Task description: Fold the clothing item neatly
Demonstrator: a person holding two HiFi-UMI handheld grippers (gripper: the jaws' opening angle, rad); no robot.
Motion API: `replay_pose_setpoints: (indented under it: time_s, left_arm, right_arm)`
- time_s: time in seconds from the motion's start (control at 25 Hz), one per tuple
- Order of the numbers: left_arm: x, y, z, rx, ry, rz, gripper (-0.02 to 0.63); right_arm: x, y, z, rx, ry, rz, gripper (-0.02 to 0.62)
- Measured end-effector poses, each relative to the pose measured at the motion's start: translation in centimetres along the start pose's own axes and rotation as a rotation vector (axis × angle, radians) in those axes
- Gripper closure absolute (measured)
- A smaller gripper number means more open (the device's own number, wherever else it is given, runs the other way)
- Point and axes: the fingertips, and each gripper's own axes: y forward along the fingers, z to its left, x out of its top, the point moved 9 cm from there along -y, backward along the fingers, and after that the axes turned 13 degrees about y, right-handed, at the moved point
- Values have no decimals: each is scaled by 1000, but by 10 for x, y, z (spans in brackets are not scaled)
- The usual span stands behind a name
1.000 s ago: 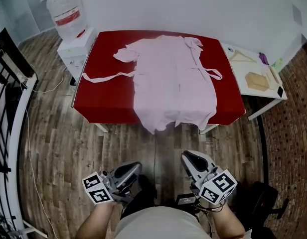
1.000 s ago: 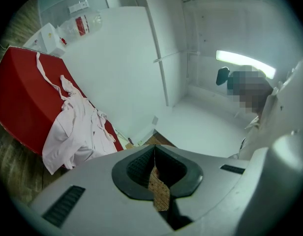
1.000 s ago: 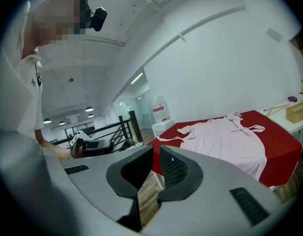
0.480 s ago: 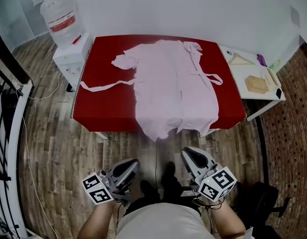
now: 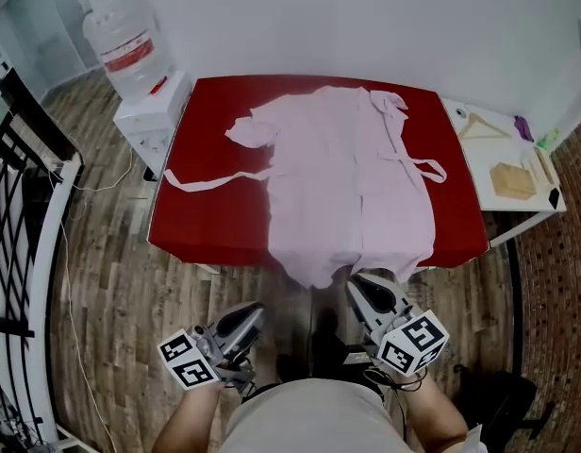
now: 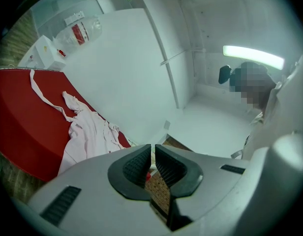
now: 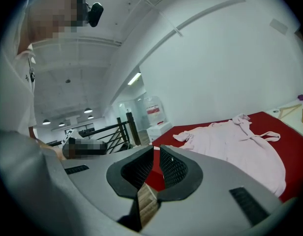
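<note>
Left gripper [image 6: 152, 154]: jaws pressed together, nothing between them. Held low at the near left, over the wood floor [image 5: 111, 281].

Right gripper [image 7: 156, 156]: jaws closed to a thin slit, nothing pinched. Held at the near right, just short of the near edge of the table [image 5: 206, 215].

Pink robe [image 5: 342, 177]: lay spread flat on the red-covered table, collar at the far side, hem hanging over the near edge. One sash [image 5: 215, 179] trailed left across the red cover.

Water dispenser [image 5: 130, 45]: stood at the table's far left corner.

White side table [image 5: 503, 220]: stood against the right end, carrying a wooden hanger [image 5: 484, 125].

Black railing [image 5: 17, 206]: ran along the far left.
</note>
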Motion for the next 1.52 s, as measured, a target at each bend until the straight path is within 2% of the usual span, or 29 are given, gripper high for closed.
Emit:
replay_pose_setpoints:
  time_s: [0.32, 0.72, 0.8, 0.88, 1.12, 1.52]
  left_arm:
    - [11, 64, 46, 124, -5, -8, 600]
    - [24, 126, 77, 262, 22, 13, 596]
    - [25, 132, 85, 285, 21, 17, 572]
    - [27, 138, 94, 306, 21, 17, 518]
    - [43, 140, 134, 374, 49, 41, 498]
    - [75, 141, 247, 446, 31, 165, 459]
  right_arm:
    - [36, 35, -75, 35, 9, 64, 575]
    - [74, 63, -145, 80, 9, 134, 575]
    - [78, 69, -154, 85, 7, 136, 575]
    - [83, 76, -162, 92, 2, 139, 575]
    - [86, 104, -169, 85, -5, 164, 575]
    - [101, 157, -167, -44, -7, 143, 575]
